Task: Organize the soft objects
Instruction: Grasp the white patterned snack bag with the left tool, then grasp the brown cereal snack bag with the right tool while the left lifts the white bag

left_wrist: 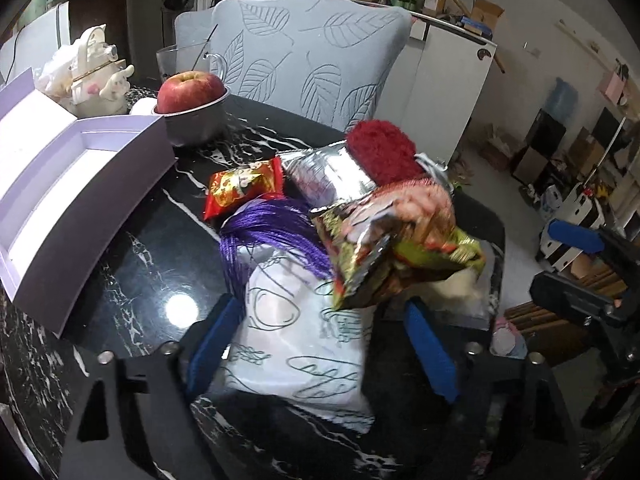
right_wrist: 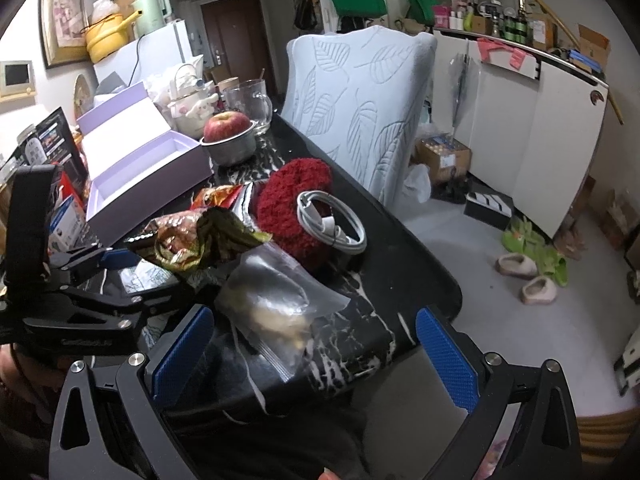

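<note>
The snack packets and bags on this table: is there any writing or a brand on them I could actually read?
None reads clearly.
White bag: looping cursive script, not legible.
Red packet: printed design, lettering too blurred.
Foil snack packet: motion-blurred, unreadable.
Black box at the left of the right wrist view: small print, too tiny.
Clear bag, red scrunchie, purple box: no text visible.

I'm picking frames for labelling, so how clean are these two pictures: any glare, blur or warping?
Left wrist view: a lamp's glare spot on the black marble table, motion blur on the snack bag. Right wrist view: sharper; fisheye bends the chair back; dark corners in both.
</note>
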A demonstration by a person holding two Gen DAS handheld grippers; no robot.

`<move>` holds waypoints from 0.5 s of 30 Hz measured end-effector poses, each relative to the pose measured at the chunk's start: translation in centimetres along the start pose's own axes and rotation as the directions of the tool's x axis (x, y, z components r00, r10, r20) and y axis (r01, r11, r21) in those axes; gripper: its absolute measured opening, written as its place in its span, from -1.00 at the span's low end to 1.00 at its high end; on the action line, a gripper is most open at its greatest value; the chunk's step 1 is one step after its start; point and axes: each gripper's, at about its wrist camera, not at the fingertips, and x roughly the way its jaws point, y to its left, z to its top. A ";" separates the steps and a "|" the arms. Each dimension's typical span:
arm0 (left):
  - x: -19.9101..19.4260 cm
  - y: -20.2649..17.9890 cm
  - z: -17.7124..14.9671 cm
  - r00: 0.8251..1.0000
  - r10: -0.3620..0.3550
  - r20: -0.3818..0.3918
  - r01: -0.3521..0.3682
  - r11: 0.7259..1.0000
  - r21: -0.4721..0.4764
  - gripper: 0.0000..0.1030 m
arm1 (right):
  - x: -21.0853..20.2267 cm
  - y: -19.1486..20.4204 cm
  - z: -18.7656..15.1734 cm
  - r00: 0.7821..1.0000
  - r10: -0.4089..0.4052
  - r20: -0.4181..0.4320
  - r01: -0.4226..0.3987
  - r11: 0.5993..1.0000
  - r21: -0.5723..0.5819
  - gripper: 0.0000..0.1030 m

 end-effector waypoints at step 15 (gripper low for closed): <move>-2.2 1.7 -2.7 1.000 0.004 -0.016 -0.005 0.997 -0.083 0.09 | 0.4 0.8 0.0 1.000 0.024 -0.007 -0.024 1.000 -0.002 1.00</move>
